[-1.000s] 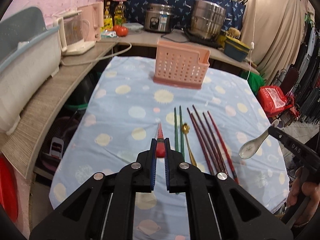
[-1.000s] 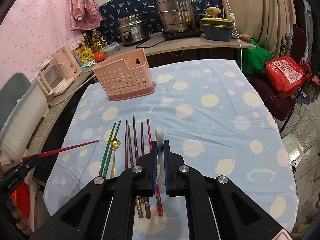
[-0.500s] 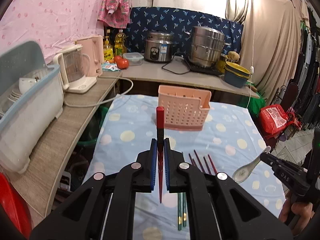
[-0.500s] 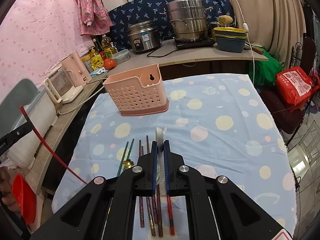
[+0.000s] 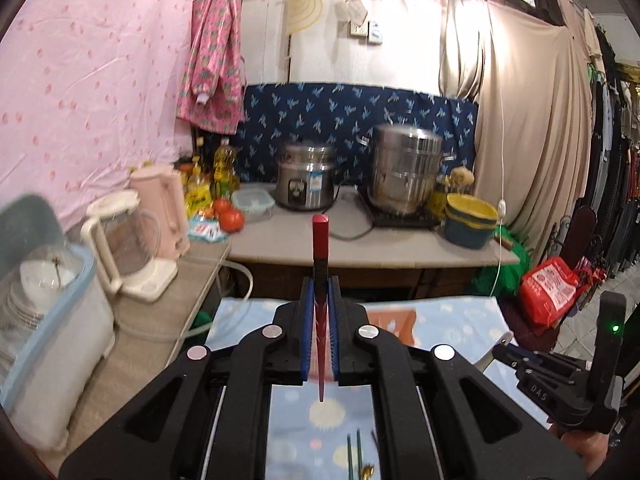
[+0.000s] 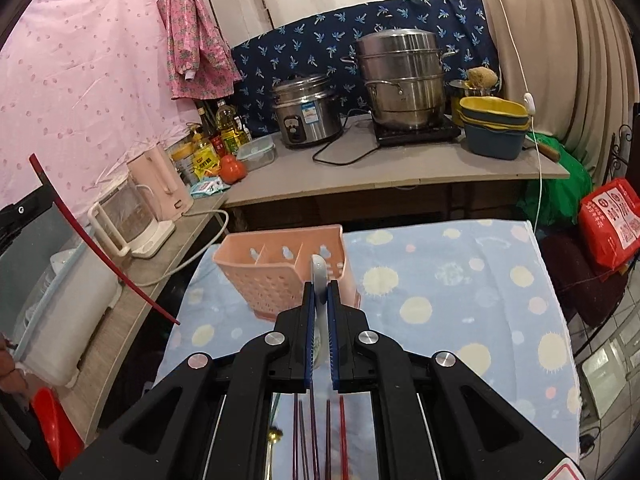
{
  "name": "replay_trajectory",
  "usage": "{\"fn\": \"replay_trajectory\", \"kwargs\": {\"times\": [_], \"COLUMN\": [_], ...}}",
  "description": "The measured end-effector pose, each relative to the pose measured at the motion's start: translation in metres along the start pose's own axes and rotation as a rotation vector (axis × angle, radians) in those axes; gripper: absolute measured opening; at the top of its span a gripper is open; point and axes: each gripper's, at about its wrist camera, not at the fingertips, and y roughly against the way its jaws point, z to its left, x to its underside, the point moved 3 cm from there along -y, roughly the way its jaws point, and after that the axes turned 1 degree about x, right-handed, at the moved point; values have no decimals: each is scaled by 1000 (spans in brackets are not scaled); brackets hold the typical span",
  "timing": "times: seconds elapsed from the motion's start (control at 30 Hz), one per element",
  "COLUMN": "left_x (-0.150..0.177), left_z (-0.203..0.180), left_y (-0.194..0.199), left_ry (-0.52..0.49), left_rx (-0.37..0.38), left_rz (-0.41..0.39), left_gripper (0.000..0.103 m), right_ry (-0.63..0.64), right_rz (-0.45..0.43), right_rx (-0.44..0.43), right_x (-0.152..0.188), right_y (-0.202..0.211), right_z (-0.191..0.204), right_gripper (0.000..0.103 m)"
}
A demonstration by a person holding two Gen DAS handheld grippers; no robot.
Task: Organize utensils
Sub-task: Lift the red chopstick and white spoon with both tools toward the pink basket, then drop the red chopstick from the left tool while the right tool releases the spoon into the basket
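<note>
My left gripper [image 5: 320, 294] is shut on a red chopstick [image 5: 320, 248] that stands upright, its thick end up. That chopstick [image 6: 86, 240] shows at the left of the right wrist view, held high beside the table. My right gripper [image 6: 319, 294] is shut on a white spoon [image 6: 318, 276] just in front of the pink slotted utensil holder [image 6: 276, 276], which has three compartments. In the left wrist view the holder [image 5: 394, 322] is mostly hidden behind the fingers. Dark red chopsticks [image 6: 313, 432], green chopsticks [image 5: 354, 456] and a gold spoon [image 6: 274, 438] lie on the table.
The table wears a blue cloth with pale planets [image 6: 460, 280]. Behind it a counter holds a rice cooker [image 6: 306, 110], a steamer pot [image 6: 404, 84] and a blue-and-yellow basin [image 6: 494, 128]. At the left stand kettles [image 6: 132, 216] and a dish box [image 5: 44, 320]; a red bag [image 6: 612, 224] sits right.
Both grippers have risen and moved forward toward the holder. The red chopstick left the table and swung from lying flat to upright. The spoon stayed in the right gripper.
</note>
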Motion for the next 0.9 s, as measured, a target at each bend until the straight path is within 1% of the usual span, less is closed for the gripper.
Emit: {"fn": "replay_trajectory", "kwargs": {"times": [0.1, 0.17, 0.27, 0.37, 0.5, 0.63, 0.73, 0.77, 0.8, 0.83, 0.87, 0.9], "left_x": [-30, -43, -56, -53, -33, -10, 1, 4, 6, 8, 10, 12], "left_z": [-6, -9, -13, -13, -11, -6, -4, -3, -2, -2, -1, -2], "left_y": [-25, -40, -69, -102, -137, -161, -173, -174, -174, -173, -171, -169], "left_ry": [-7, -9, -13, -8, -3, 5, 9, 12, 14, 13, 12, 8], "left_rx": [-2, -1, 2, -1, -2, -6, -16, -26, -42, -57, -72, -78], "left_rz": [-35, -46, -46, -12, 45, 101, 136, 134, 132, 128, 119, 115], "left_gripper": [7, 7, 7, 7, 7, 7, 8, 16, 25, 45, 54, 54], "right_ry": [7, 6, 11, 7, 4, 4, 3, 0, -2, -5, -5, -3], "right_rz": [-18, -20, -15, 17, 69, 116, 132, 124, 122, 113, 103, 97], "right_rx": [-3, -6, 2, 12, 20, 22, 21, 24, 33, 37, 42, 47], "right_x": [-31, -48, -63, -67, -61, -50, -43, -42, -39, -39, -38, -38], "right_y": [-20, -37, -63, -94, -127, -151, -160, -160, -160, -157, -154, -152], "right_z": [5, 8, 9, 7, 6, 2, 0, -1, -1, -3, -2, -2], "right_gripper": [6, 6, 6, 6, 6, 6, 8, 14, 18, 25, 27, 27]}}
